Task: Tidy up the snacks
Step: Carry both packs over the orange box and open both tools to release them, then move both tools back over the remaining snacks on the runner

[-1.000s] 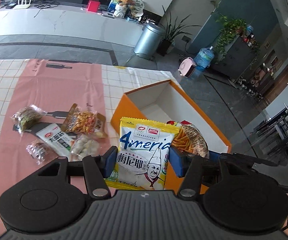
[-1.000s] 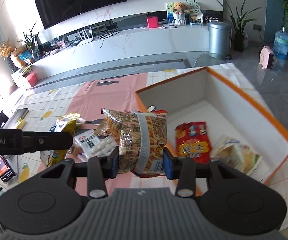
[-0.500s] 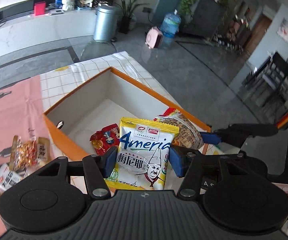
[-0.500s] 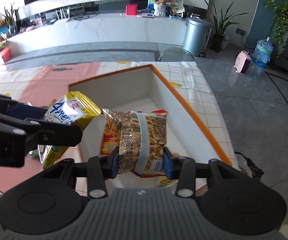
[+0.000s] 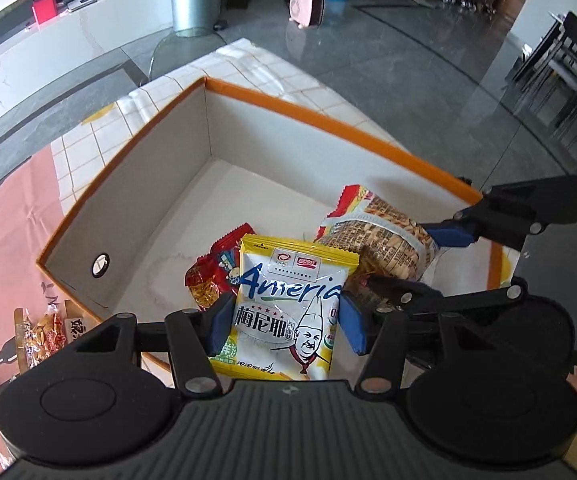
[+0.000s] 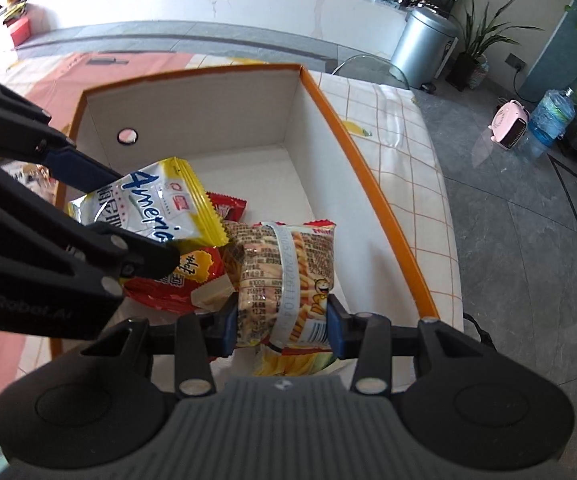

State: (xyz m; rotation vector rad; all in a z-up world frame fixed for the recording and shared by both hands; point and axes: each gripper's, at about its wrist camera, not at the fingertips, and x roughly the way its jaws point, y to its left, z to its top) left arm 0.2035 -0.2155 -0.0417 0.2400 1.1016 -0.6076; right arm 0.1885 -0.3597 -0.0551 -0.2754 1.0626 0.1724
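Both packets were over the orange-rimmed box (image 5: 328, 114) at this point. The left gripper (image 5: 284, 322) had its blue pads pressed against the sides of the yellow-and-white "Ameria" snack packet (image 5: 288, 304), jaws closed to about the packet's width, holding it upright above the near end of the box. The right gripper (image 6: 282, 326) was clamped the same way on the fries-printed snack bag (image 6: 286, 276), which hung just beside the yellow packet, near the right wall.

Down on the box floor lay a red snack packet (image 6: 180, 280) and, partly hidden under the right gripper, a pale yellow one (image 6: 288, 364). Out on the pink tablecloth (image 5: 4, 220), left of the box, a few small wrapped snacks (image 5: 40, 332) waited.

This looked like the drop-off step. The next move, by my reading, called for lowering each packet clear of the rim and parting the jaws, keeping the two grippers from knocking together, they were that close.
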